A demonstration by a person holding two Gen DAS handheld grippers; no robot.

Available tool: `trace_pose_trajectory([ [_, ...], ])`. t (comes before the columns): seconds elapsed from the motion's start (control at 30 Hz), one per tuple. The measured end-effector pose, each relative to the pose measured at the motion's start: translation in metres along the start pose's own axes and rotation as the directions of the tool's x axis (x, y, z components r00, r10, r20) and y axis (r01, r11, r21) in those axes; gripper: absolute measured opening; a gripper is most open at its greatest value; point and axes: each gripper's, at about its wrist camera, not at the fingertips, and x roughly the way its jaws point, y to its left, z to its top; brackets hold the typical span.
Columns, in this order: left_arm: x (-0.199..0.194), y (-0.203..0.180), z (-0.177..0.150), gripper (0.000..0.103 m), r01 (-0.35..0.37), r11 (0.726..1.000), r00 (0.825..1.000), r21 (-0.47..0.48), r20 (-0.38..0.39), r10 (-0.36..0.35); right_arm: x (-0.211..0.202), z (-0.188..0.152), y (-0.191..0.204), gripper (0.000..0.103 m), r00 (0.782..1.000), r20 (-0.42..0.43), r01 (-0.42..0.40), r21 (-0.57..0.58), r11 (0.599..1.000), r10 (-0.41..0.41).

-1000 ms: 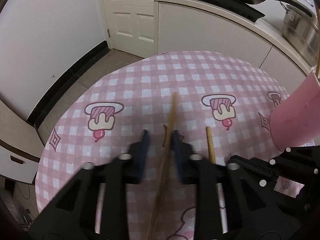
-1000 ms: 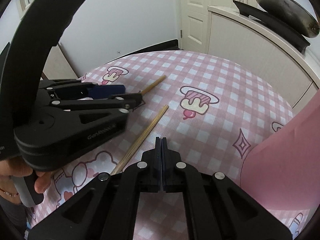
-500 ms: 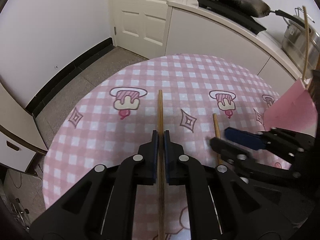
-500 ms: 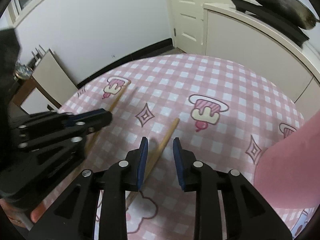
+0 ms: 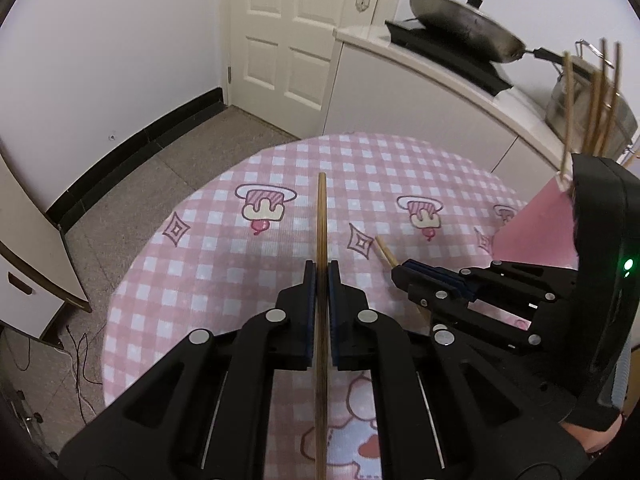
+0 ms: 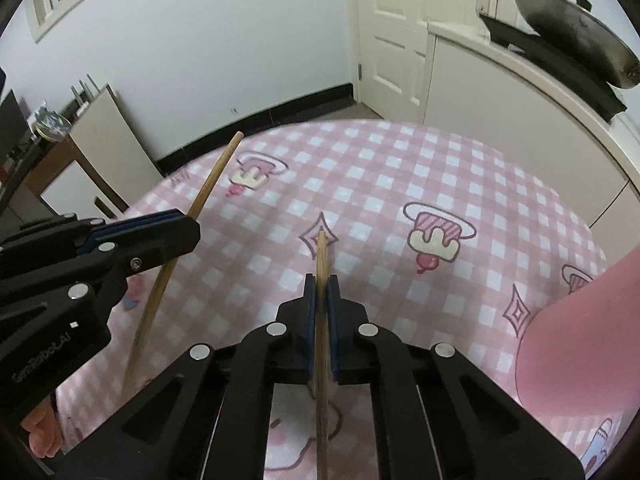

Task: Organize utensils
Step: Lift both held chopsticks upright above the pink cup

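While the left gripper clamps one chopstick lengthwise, tip pointing away toward the door, the right gripper, its jaws just closed, pinches a second chopstick the same way, both above the checkered surface. More chopsticks stand upright in the pink holder right of them.
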Motion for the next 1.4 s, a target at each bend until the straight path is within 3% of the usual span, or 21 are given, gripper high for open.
trace_pose_trajectory([
  [0.3,-0.063,-0.023,-0.001,0.006,0.059,0.998,0.99,0.013,0.129,-0.06,-0.085,-0.005,0.006,0.004,0.983,0.181,-0.028,-0.038,0.999,0.034],
  [0.67,-0.135,-0.08,-0.006,0.006,0.111,0.987,0.955,0.12,0.262,-0.14,-0.181,-0.02,-0.006,0.004,0.937,0.348,0.003,-0.061,0.998,0.019],
  [1.07,-0.164,-0.13,-0.006,0.006,0.129,0.975,0.93,0.18,0.318,-0.182,-0.239,-0.035,-0.03,0.004,0.88,0.474,0.075,-0.065,0.995,-0.035],
  [1.4,-0.18,-0.165,0.013,0.006,0.175,0.963,0.895,0.203,0.375,-0.242,-0.274,-0.026,-0.058,0.004,0.8,0.592,0.129,-0.01,0.992,-0.098],
])
